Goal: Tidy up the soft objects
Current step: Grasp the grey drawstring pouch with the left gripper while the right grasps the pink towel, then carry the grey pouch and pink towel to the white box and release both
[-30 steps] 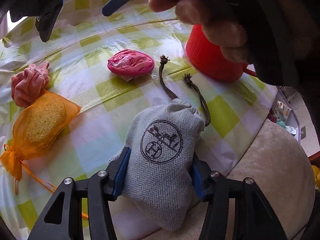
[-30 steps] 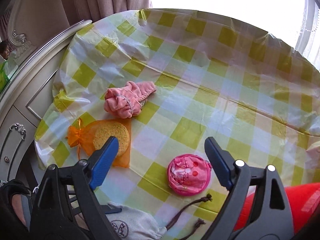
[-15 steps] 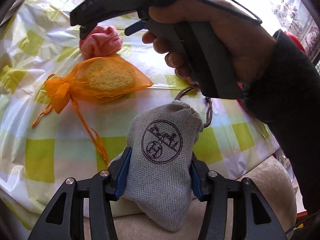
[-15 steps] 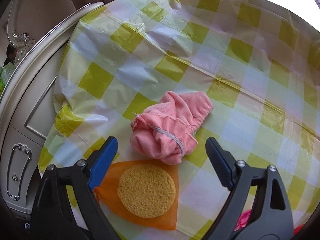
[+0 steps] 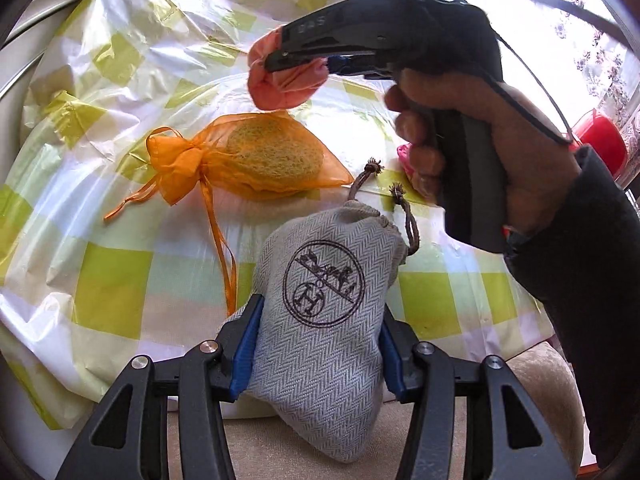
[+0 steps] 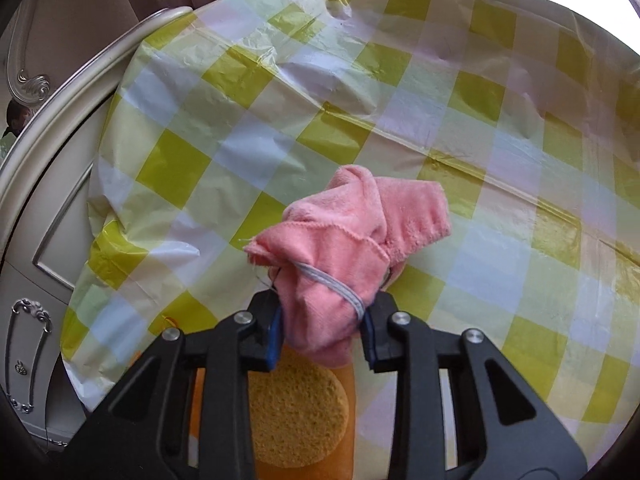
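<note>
My left gripper (image 5: 316,344) is shut on a grey herringbone drawstring pouch (image 5: 320,304) with a round dark logo, held over the table's near edge. My right gripper (image 6: 322,328) is shut on a bunched pink cloth (image 6: 352,256) and holds it just above the checked tablecloth (image 6: 360,100). The cloth also shows in the left wrist view (image 5: 284,84), pinched in the right gripper (image 5: 296,64). An orange organza bag with a yellow sponge (image 5: 256,156) lies under the cloth; it also shows in the right wrist view (image 6: 296,412).
A pink round pouch (image 5: 404,156) is mostly hidden behind the right hand. A red container (image 5: 600,144) stands at the far right. A cream cabinet (image 6: 36,240) borders the table's left side. A beige cushion (image 5: 536,372) lies below the table edge.
My right gripper has closed on the pink cloth and lifted it off the table. My left gripper still holds the grey pouch, its view turned slightly left.
</note>
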Demonstrator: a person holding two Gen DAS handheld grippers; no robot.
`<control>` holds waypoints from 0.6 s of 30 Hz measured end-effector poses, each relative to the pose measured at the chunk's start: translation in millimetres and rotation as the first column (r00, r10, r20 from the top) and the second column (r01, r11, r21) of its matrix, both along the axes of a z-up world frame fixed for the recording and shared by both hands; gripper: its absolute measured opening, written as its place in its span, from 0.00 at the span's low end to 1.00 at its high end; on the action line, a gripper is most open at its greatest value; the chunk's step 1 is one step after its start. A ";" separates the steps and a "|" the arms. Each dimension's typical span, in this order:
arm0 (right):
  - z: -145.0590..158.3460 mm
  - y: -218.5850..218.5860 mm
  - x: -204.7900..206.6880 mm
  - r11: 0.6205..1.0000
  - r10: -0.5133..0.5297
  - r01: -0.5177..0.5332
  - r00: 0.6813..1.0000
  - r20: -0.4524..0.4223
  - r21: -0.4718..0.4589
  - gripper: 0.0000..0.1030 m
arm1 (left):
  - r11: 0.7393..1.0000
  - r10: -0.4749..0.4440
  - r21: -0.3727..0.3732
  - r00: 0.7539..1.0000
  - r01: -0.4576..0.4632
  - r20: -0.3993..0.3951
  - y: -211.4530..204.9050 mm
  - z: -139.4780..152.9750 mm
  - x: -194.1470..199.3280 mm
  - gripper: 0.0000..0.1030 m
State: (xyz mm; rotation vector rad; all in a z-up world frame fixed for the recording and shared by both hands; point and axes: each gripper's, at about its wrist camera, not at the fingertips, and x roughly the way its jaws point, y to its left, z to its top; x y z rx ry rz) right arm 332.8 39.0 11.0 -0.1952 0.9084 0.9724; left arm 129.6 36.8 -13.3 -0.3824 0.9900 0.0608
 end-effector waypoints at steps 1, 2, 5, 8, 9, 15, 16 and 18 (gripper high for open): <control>5.7 -9.9 -3.3 1.000 -0.014 0.014 1.000 0.005 0.017 0.33 | 1.000 0.005 0.007 1.000 -0.005 0.003 -2.6 0.6 -0.3 0.51; 11.6 -20.7 -7.1 0.999 -0.028 0.027 1.000 0.015 0.033 0.33 | 1.000 0.007 0.013 1.000 -0.007 0.007 -2.7 1.6 -0.3 0.51; 27.2 -53.7 -25.1 0.995 -0.057 0.055 0.998 0.028 0.079 0.33 | 0.999 0.014 0.034 1.000 -0.014 0.019 -3.3 7.8 -3.4 0.51; 40.6 -86.9 -49.2 0.989 -0.090 0.084 0.995 0.044 0.119 0.33 | 0.999 0.019 0.048 0.999 -0.021 0.039 -7.7 14.3 -8.0 0.51; 43.7 -99.3 -57.6 0.988 -0.097 0.090 0.994 0.048 0.129 0.33 | 0.998 0.021 0.051 0.999 -0.024 0.045 -9.6 16.4 -9.8 0.51; 54.9 -173.6 -101.7 0.977 -0.160 0.148 0.984 0.072 0.152 0.33 | 0.996 0.038 0.072 0.995 -0.045 0.091 -22.6 32.2 -23.2 0.51; 55.1 -187.4 -108.2 0.975 -0.172 0.160 0.983 0.066 0.157 0.33 | 0.996 0.038 0.074 0.994 -0.045 0.102 -26.4 34.6 -24.9 0.51; 53.4 -213.7 -121.5 0.969 -0.209 0.198 0.976 0.059 0.149 0.33 | 0.996 0.033 0.078 0.993 -0.042 0.116 -34.4 39.4 -27.3 0.51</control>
